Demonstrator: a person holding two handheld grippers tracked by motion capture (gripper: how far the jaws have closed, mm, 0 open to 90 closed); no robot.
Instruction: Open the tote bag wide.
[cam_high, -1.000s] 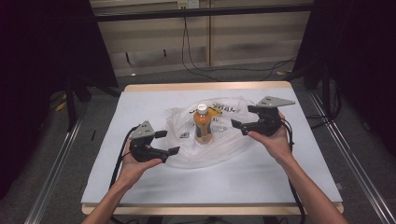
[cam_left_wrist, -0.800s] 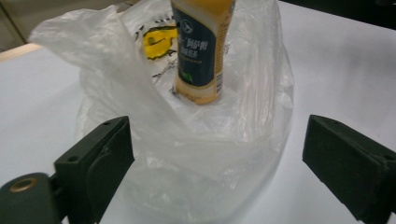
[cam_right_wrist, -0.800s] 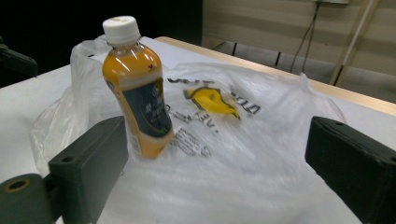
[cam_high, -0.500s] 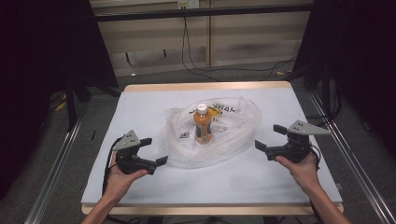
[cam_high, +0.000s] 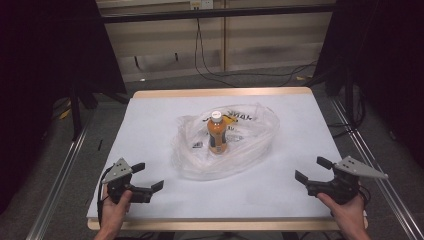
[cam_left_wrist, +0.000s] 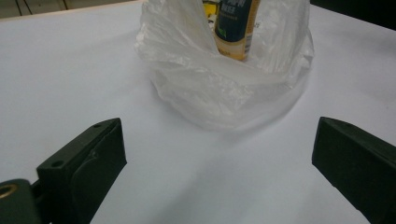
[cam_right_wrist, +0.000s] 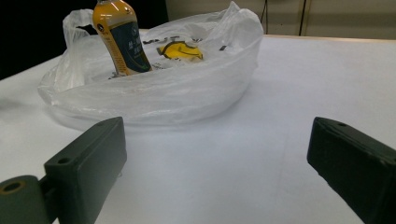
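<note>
An orange drink bottle (cam_high: 217, 135) with a white cap stands upright inside a crumpled clear plastic bag (cam_high: 250, 145) at the middle of the white table (cam_high: 150, 125). My left gripper (cam_high: 148, 176) sits near the front left corner, well short of the bag, open with nothing between its jaws, which have just been opening. My right gripper (cam_high: 311, 169) is near the front right edge, also open and empty after just opening. The left gripper view looks past its gripper (cam_left_wrist: 219, 140) at the bag (cam_left_wrist: 224, 93) and bottle (cam_left_wrist: 233, 28). The right gripper view looks past its gripper (cam_right_wrist: 215, 140) at both, bag (cam_right_wrist: 187, 88) and bottle (cam_right_wrist: 119, 37).
A yellow printed patch (cam_right_wrist: 180, 50) shows on the bag behind the bottle. Metal rails (cam_high: 60, 175) run along both sides of the table. Cables (cam_high: 210, 70) lie on the floor beyond the far edge, and dark curtains stand left and right.
Both hands have drawn back from the bag's sides toward the near edge, the left to the front left, the right to the front right. Bag and bottle stay put.
</note>
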